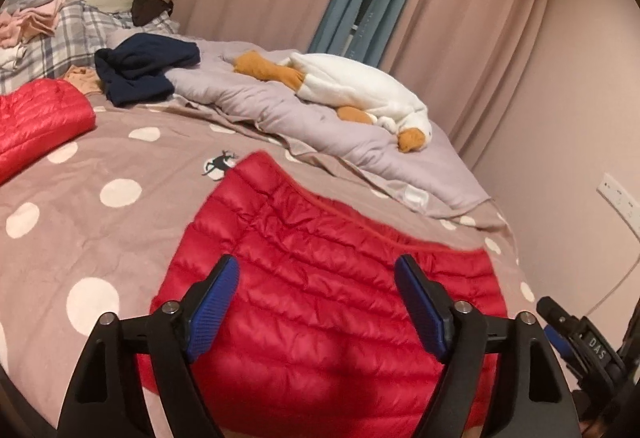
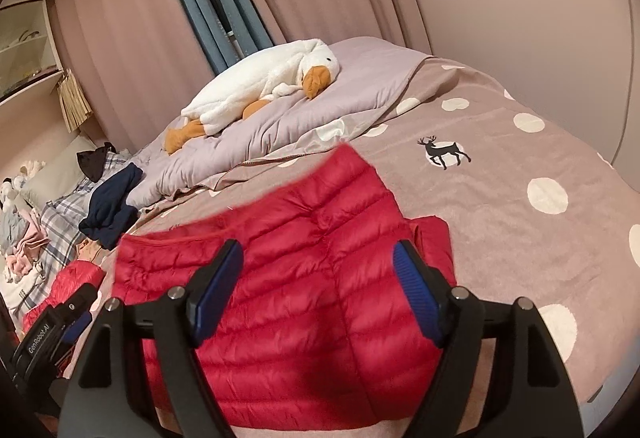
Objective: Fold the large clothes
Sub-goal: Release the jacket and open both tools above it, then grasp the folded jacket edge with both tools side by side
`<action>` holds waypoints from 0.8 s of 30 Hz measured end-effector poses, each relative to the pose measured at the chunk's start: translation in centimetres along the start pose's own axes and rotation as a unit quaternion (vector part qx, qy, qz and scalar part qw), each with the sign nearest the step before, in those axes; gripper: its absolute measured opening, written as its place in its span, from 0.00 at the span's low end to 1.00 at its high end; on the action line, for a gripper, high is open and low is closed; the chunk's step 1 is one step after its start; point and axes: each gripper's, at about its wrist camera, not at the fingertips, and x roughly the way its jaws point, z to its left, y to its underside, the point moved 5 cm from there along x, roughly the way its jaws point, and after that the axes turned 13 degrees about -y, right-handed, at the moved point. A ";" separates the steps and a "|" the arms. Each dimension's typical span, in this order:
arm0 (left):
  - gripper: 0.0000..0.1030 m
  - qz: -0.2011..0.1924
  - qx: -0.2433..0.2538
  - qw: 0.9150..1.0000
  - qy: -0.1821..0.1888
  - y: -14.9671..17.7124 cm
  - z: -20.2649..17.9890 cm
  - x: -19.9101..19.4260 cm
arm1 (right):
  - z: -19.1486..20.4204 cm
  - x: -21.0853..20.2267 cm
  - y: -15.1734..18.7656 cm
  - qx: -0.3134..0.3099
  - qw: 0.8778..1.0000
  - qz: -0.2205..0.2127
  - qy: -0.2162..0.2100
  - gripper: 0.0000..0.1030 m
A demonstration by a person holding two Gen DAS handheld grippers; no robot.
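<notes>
The left gripper [image 1: 316,280] and the right gripper [image 2: 318,266] both stood spread wide, pinching nothing. Beneath them a folded red down jacket [image 1: 320,278] lay on the polka-dot bedspread [image 1: 80,205].

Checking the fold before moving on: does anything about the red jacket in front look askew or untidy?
Yes. On the red puffer jacket a piece of red fabric sticks out past its right edge, and the far edge runs slanted, rising to a point. Both grippers, left and right, hover open above it.

Red quilted puffer jacket [image 1: 328,278], folded flat on dotted bedspread [image 1: 80,222], 2nd red jacket [image 1: 40,117] far left
</notes>
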 end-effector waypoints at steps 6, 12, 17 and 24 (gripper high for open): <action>0.78 0.001 0.001 1.000 -0.029 -0.1 0.6 1.8 | 0.3 1.0 0.0 -0.018 1.000 0.002 -0.004 0.76; 0.78 -0.012 0.013 0.999 -0.029 -0.6 0.1 1.8 | 0.4 3.1 0.5 -0.027 0.999 0.021 -0.004 0.76; 0.78 -0.036 0.045 0.996 -0.064 -0.4 -0.3 2.2 | 0.8 3.6 0.6 -0.034 0.999 0.021 -0.011 0.76; 0.78 -0.023 0.040 0.994 -0.096 0.8 1.1 8.3 | -0.6 6.4 0.8 -0.061 0.998 0.004 0.007 0.98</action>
